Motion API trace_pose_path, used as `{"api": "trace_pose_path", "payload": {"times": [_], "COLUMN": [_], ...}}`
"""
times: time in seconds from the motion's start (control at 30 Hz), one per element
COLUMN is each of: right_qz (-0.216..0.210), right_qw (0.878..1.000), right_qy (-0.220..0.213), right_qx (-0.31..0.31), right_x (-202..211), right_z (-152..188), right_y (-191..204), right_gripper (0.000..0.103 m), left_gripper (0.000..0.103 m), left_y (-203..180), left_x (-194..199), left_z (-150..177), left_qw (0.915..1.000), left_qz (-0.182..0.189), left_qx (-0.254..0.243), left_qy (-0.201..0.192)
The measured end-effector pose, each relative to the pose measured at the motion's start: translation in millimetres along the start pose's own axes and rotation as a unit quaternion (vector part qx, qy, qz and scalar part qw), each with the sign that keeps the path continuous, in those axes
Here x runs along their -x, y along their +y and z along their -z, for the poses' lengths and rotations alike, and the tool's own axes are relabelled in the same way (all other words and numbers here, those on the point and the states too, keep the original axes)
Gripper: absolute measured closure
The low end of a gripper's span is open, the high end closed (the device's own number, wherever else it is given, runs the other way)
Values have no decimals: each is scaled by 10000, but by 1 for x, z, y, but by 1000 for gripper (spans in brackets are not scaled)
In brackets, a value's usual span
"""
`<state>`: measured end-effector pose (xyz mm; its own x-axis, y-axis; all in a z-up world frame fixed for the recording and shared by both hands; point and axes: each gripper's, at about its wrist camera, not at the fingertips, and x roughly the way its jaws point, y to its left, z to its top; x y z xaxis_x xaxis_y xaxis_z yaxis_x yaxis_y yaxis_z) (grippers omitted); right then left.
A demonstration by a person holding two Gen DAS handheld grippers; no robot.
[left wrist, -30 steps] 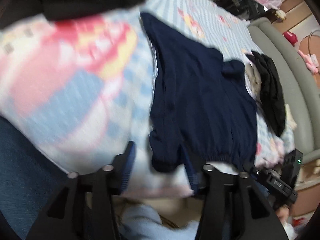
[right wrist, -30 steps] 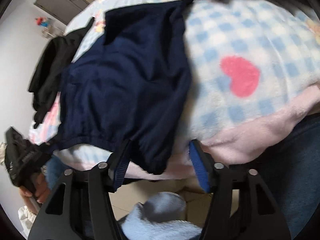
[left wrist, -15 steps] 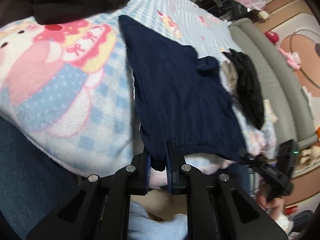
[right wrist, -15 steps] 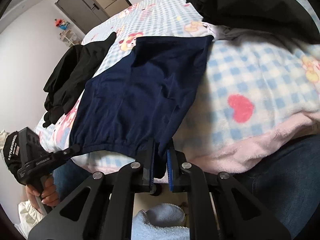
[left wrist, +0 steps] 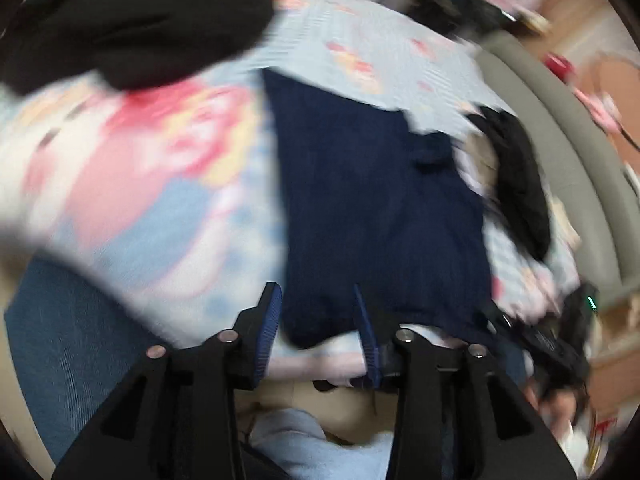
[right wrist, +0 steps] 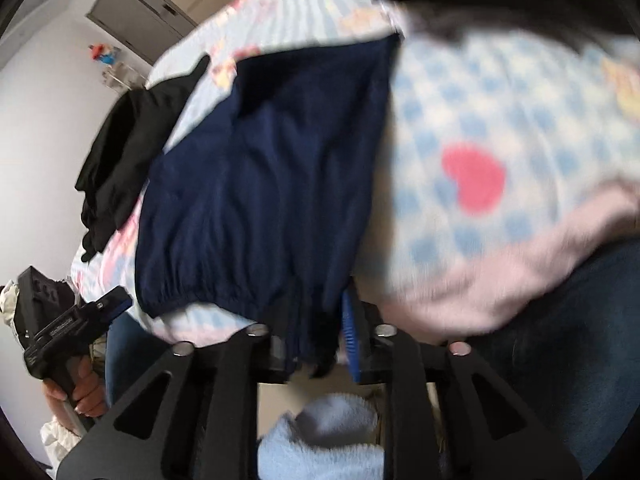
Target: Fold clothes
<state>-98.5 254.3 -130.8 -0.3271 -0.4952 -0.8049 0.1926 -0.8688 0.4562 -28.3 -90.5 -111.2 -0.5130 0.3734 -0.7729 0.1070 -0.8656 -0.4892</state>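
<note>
Garment: a navy blue garment [left wrist: 380, 208] lay spread on a bed, its gathered elastic hem hanging over the near edge toward the person holding the tools.
Bedding: a fleece blanket [right wrist: 500, 128] in blue-and-white check, with a red heart and a pink border, covered the bed under the garment.
Left gripper [left wrist: 318, 320]: its jaws had just been opening and stood about half apart; the garment's near left corner sat between the blue pads without either pad pressing on it, so it held nothing.
Right gripper [right wrist: 316, 328]: its jaws had just been opening a little and stood narrowly apart; the right end of the hem bunched down between them, but blur left it unclear whether the pads gripped the cloth.
Other clothes: a black pile [left wrist: 132, 20] lay at the far left of the bed, and another black garment [right wrist: 128, 152] lay just beside the navy one.
Risk one: with one corner loose and the other perhaps caught, a lift would likely drag the hem askew and wrinkle the cloth.
Risk two: the hem overhung the bed edge, so the garment might slide off.
Risk three: a deep regrasp could pinch the fleece too.
</note>
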Motion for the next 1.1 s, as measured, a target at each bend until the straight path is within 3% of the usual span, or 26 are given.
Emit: {"api": "trace_pose_path", "payload": {"times": [0.1, 0.2, 0.4, 0.43, 0.5, 0.53, 0.7, 0.77, 0.83, 0.93, 1.0, 1.07, 1.1], "right_qz": [233, 344, 444, 539, 614, 602, 758, 894, 1036, 1044, 1009, 1020, 1007], "right_qw": [9996, 9992, 9981, 9976, 9970, 9969, 9956, 9945, 9930, 9926, 9927, 9929, 9930], "right_qy": [-139, -181, -422, -439, -476, -507, -540, -550, -574, -609, -658, -599, -594], "right_qx": [111, 63, -37, -9, -4, -12, -70, -60, -33, -87, 10, 156, 168], "right_x": [1, 5, 18, 17, 9, 5, -26, -39, -51, -63, -70, -81, -83], "right_z": [-9, -14, -41, -51, -71, -81, -119, -126, -134, -142, -144, -146, -146], "right_y": [1, -10, -39, -42, -45, -45, -38, -38, -40, -41, -37, -32, -31], "right_gripper": [77, 77, 76, 76, 76, 76, 76, 75, 68, 56, 40, 38, 44], "left_gripper": [53, 55, 55, 58, 79, 80, 79, 73, 63, 60, 60, 61, 61], "left_y": [-23, -21, -32, -42, -60, -70, -112, -124, -132, -137, -141, -147, -150], "left_x": [-5, -23, -41, -50, -69, -81, -140, -162, -185, -206, -213, -219, -221], "left_z": [-11, -26, -67, -77, -100, -113, -158, -166, -171, -171, -169, -167, -167], "left_qw": [9978, 9961, 9962, 9947, 9906, 9890, 9803, 9752, 9696, 9606, 9546, 9484, 9464], "left_qz": [-186, -506, -213, -231, -352, -437, -113, 124, 332, 132, 31, -118, -228], "left_qx": [-640, -696, -838, -986, -1280, -1369, -1970, -2203, -2376, -2706, -2898, -3098, -3159], "left_qy": [-65, 172, -66, -156, -328, -338, -65, 184, 479, 613, 685, 672, 629]}}
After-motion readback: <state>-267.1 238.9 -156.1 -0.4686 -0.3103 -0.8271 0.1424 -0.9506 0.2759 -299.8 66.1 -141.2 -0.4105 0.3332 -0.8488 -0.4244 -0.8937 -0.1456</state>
